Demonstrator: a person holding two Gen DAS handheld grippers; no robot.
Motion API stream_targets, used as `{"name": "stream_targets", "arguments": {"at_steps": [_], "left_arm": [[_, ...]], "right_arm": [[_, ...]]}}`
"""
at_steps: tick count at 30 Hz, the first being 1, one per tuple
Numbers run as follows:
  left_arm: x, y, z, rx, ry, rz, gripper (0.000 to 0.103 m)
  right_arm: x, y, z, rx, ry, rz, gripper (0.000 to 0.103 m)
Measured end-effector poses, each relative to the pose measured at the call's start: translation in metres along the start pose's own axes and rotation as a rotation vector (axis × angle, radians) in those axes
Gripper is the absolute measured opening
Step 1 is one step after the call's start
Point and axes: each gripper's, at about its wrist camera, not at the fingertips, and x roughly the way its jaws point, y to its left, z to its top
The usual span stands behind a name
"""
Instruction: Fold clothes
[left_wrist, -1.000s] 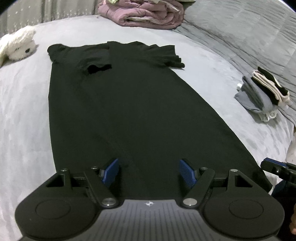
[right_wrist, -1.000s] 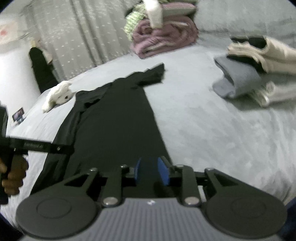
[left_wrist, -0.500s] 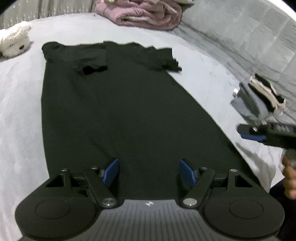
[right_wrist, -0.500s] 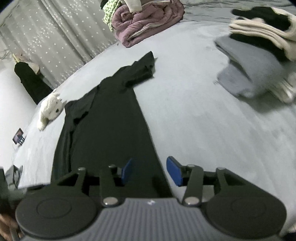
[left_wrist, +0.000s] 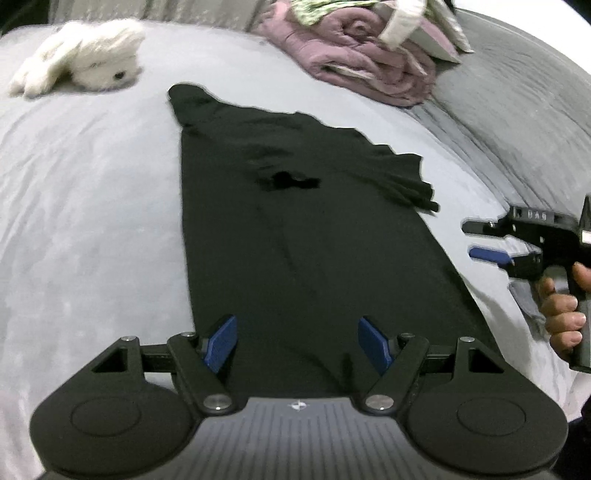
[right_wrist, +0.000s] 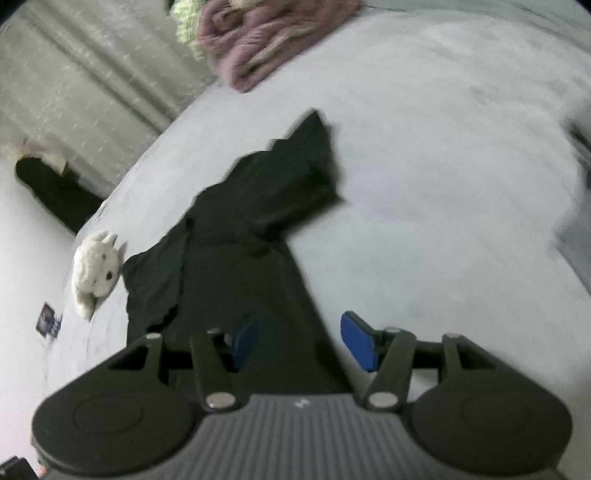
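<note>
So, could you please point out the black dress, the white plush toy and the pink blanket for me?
black dress (left_wrist: 314, 240), left wrist view, middle of the skirt.
white plush toy (left_wrist: 96, 61), left wrist view, its head.
pink blanket (left_wrist: 362, 70), left wrist view, its rolled front.

No legible text is showing: raised characters on top of the right gripper (left_wrist: 487, 242) are too blurred to read, and the left gripper (left_wrist: 297, 341) is bearing only a small emblem.

A long black dress (left_wrist: 295, 229) lies spread flat on the grey bed (left_wrist: 92, 206), running lengthwise away from the near edge. Its short sleeves are at the far end, the right one rumpled.
</note>
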Motion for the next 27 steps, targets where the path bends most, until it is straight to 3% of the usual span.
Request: {"name": "stream_targets", "arguments": {"at_steps": [5, 11, 14, 19, 21, 22, 23, 27], "left_arm": [[0.006, 0.010, 0.002, -0.010, 0.006, 0.009, 0.071], [0.006, 0.012, 0.001, 0.003, 0.012, -0.004, 0.071], [0.007, 0.009, 0.000, 0.034, 0.021, 0.000, 0.071], [0.007, 0.008, -0.002, 0.060, 0.025, -0.001, 0.071], [0.007, 0.009, -0.002, 0.059, 0.025, -0.005, 0.071], [0.007, 0.010, -0.002, 0.059, 0.025, -0.006, 0.071], [0.007, 0.010, -0.002, 0.061, 0.025, -0.006, 0.071], [0.008, 0.007, -0.004, 0.082, 0.023, 0.005, 0.071]], "right_arm": [[0.064, 0.075, 0.020, -0.193, 0.066, 0.042, 0.054], [0.164, 0.143, 0.058, -0.332, 0.101, 0.026, 0.054], [0.202, 0.158, 0.076, -0.362, 0.082, -0.039, 0.054], [0.237, 0.168, 0.089, -0.379, 0.052, -0.052, 0.053], [0.248, 0.176, 0.091, -0.429, 0.049, -0.077, 0.037], [0.251, 0.179, 0.091, -0.457, 0.041, -0.099, 0.017], [0.251, 0.182, 0.092, -0.484, 0.032, -0.120, 0.007], [0.240, 0.199, 0.098, -0.542, -0.054, -0.108, 0.007]]}}
